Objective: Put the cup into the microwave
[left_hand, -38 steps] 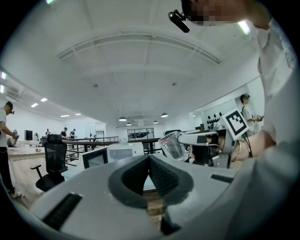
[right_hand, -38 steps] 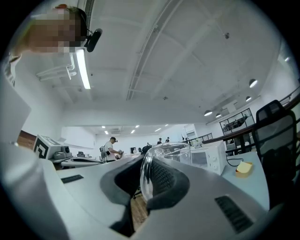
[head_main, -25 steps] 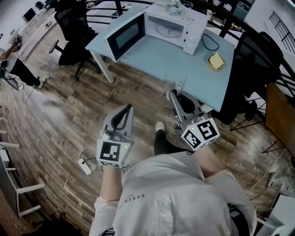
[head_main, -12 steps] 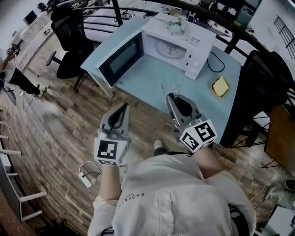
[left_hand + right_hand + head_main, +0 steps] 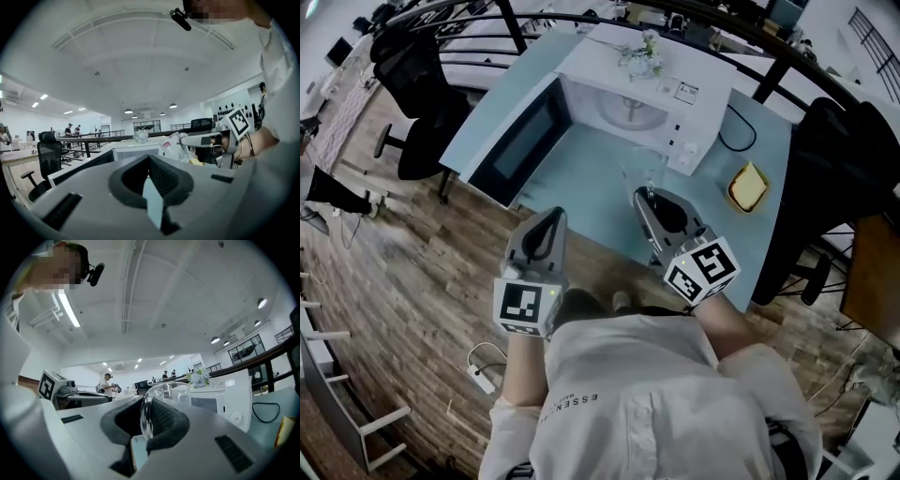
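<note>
A white microwave stands on the light blue table, its door swung open to the left and the turntable showing inside. My right gripper is shut on a clear glass cup, held over the table's near part in front of the microwave. In the right gripper view the cup stands upright between the jaws of the right gripper. My left gripper is shut and holds nothing, at the table's near edge below the door. Its tips meet in the left gripper view.
A small bunch of flowers sits on top of the microwave. A yellow block and a black cable lie on the table to the right. Black chairs stand at the left and right. A power strip lies on the wooden floor.
Both grippers and the person have come closer to the table. The cup, earlier before the table's front edge, is now over the table in front of the microwave.
</note>
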Tool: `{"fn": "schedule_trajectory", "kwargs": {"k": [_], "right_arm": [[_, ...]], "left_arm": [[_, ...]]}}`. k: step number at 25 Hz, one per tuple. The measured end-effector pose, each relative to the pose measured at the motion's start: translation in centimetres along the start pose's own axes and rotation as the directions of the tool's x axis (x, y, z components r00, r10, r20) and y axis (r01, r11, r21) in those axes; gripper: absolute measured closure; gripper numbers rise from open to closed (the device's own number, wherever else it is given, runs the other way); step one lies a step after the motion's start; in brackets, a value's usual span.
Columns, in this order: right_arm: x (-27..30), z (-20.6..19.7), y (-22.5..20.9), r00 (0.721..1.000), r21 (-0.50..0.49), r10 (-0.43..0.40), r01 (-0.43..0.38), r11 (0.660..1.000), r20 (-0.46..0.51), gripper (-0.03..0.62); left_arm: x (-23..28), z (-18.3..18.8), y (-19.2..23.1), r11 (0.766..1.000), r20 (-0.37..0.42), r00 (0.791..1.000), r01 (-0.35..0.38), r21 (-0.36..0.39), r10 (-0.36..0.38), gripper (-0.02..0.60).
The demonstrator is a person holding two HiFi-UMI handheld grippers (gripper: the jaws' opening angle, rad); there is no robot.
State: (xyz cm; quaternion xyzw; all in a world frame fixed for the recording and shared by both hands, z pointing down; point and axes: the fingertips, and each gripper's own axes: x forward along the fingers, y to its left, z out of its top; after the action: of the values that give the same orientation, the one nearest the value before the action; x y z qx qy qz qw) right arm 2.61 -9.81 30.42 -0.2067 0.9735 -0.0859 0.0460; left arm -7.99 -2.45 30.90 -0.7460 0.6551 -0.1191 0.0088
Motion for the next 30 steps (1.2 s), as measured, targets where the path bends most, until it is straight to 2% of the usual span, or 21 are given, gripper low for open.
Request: {"fn": "schedule_trajectory", "kwargs": {"k": [3,9,12,14,18,23,30], "right_arm": [[1.3,-0.5,-2.0,1.0,0.009,-0.023,0.023,1.0,-0.008,0.556],[5.1,-2.0,-5.6,0.996,0.04,-0.083,0.084,0.996,-0.021,0.556],[7.3,-2.7,-7.1,0.994,0.049,-0.106,0.106,0.993,-0.013,0.556],[8.7,-3.6,-8.2,0.992,0.044,-0.126,0.127,0.991,-0.015,0.556],[11.5,-5.6,-10.9,0.984,0.051,-0.175,0.176,0.983,-0.032,0.556],[14.4,-8.2,-13.9,0.972,0.042,-0.228,0.23,0.972,-0.051,0.556],[17.3,-10.7,-17.3,0.957,0.036,-0.285,0.287,0.957,-0.049,0.556]], "left_arm": [[3.0,-0.5,0.4,0.999,-0.015,0.999,0.037,-0.021,-0.038,0.58],[9.1,-1.5,2.6,0.989,-0.018,0.989,0.147,-0.014,-0.147,0.579],[11.7,-1.7,4.1,0.981,-0.005,0.983,0.185,-0.057,-0.185,0.58],[13.5,-2.4,5.1,0.973,-0.005,0.976,0.215,-0.088,-0.217,0.58],[16.7,-4.7,6.5,0.952,-0.023,0.956,0.29,-0.097,-0.293,0.58],[19.6,-6.9,8.0,0.937,-0.04,0.94,0.332,-0.114,-0.338,0.58],[21.6,-8.7,7.9,0.915,-0.043,0.919,0.386,-0.113,-0.393,0.58]]}}
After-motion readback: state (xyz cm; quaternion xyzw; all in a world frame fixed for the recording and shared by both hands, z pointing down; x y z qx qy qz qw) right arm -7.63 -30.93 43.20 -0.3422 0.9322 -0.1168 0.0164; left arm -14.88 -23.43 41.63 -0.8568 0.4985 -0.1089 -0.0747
